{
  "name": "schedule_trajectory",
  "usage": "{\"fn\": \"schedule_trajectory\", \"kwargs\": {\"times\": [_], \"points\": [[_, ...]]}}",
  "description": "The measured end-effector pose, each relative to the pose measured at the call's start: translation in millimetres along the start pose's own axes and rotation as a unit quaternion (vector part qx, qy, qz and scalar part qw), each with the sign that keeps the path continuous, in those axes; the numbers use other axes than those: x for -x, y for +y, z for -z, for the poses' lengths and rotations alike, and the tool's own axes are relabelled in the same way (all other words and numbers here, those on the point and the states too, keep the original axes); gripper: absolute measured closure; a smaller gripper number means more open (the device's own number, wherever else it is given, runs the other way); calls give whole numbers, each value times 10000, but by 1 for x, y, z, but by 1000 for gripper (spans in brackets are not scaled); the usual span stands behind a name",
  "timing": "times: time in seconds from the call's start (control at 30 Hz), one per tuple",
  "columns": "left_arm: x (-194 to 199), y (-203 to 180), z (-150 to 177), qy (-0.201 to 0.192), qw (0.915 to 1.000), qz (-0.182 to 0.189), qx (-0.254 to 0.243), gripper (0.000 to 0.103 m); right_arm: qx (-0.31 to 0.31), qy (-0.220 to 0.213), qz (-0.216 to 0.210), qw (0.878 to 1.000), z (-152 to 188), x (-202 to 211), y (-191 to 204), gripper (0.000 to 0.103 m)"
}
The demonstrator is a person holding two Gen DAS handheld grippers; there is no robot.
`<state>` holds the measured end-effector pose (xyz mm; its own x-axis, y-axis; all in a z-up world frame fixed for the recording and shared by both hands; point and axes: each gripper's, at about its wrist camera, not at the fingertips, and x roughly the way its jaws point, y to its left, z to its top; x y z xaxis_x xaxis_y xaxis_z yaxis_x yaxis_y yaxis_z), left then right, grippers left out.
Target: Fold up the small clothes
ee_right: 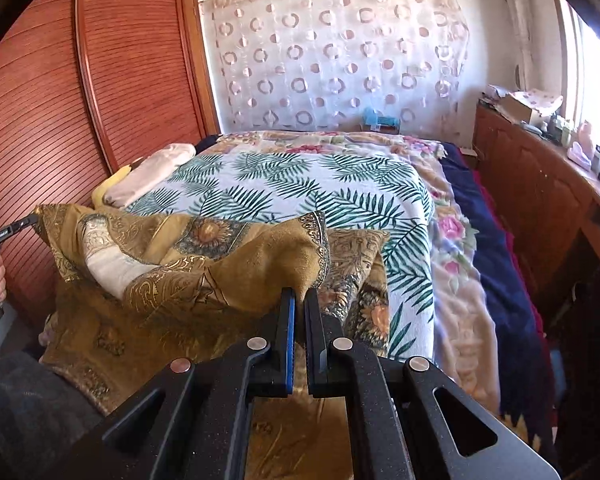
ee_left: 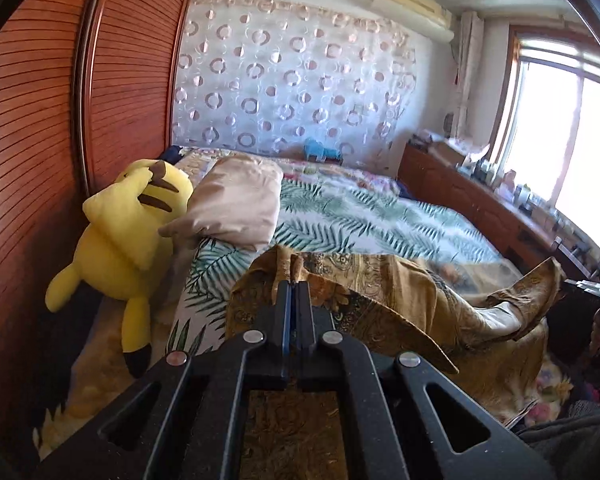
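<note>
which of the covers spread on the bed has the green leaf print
The white bedspread on top, covered in green palm fronds. The blanket under it is pale with pink flowers, and the lowest layer at the bed's edge is plain dark blue.

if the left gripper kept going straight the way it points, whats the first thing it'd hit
Probably the leaf-print bedspread, just beyond the golden patterned cloth that the left gripper is pinching; the beige pillow lies slightly left. Depth is uncertain.
</note>
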<state>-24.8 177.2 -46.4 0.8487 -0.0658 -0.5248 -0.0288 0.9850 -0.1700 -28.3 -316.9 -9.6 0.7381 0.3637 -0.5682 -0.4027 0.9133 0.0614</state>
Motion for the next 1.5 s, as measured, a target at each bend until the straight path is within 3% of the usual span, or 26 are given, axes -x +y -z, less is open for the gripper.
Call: {"fn": "schedule_trajectory", "kwargs": {"times": [0.17, 0.43, 0.53, 0.6, 0.67, 0.83, 0.93, 1.13, 1.3, 1.4, 1.5], "points": [[-11, 2, 16, 200, 9997, -77, -91, 101, 35, 405, 180, 9990, 12, -24, 2, 99], [-6, 10, 21, 283, 9995, -85, -132, 100, -224, 596, 244, 9977, 9, -37, -9, 99], [-4, 10, 17, 233, 9990, -236, -293, 81, -215, 607, 258, 9976, 7, -38, -8, 99], [1, 12, 13, 146, 9990, -249, -346, 77, -213, 616, 249, 9976, 8, -41, -7, 99], [4, 15, 9, 68, 9991, -252, -335, 55, -241, 618, 227, 9975, 8, -40, -8, 99], [-3, 22, -2, 142, 9997, -122, -125, 25, -290, 546, 247, 9978, 11, -42, -9, 99], [-14, 22, -4, 208, 9998, -6, -65, 24, -295, 410, 284, 9983, 11, -36, -7, 99], [-36, 19, -9, 244, 9996, -150, -5, 24, -255, 254, 533, 9979, 8, -20, -5, 93], [-52, 21, -17, 264, 9995, -185, 69, 24, -241, 135, 666, 9974, 4, -13, -8, 67], [-57, 20, -22, 307, 9994, -183, -30, 24, -205, 85, 801, 9965, -3, -19, -11, 60], [-64, 19, -27, 367, 9990, -216, -134, 24, -203, -38, 903, 9957, -14, -26, -15, 59]]}}
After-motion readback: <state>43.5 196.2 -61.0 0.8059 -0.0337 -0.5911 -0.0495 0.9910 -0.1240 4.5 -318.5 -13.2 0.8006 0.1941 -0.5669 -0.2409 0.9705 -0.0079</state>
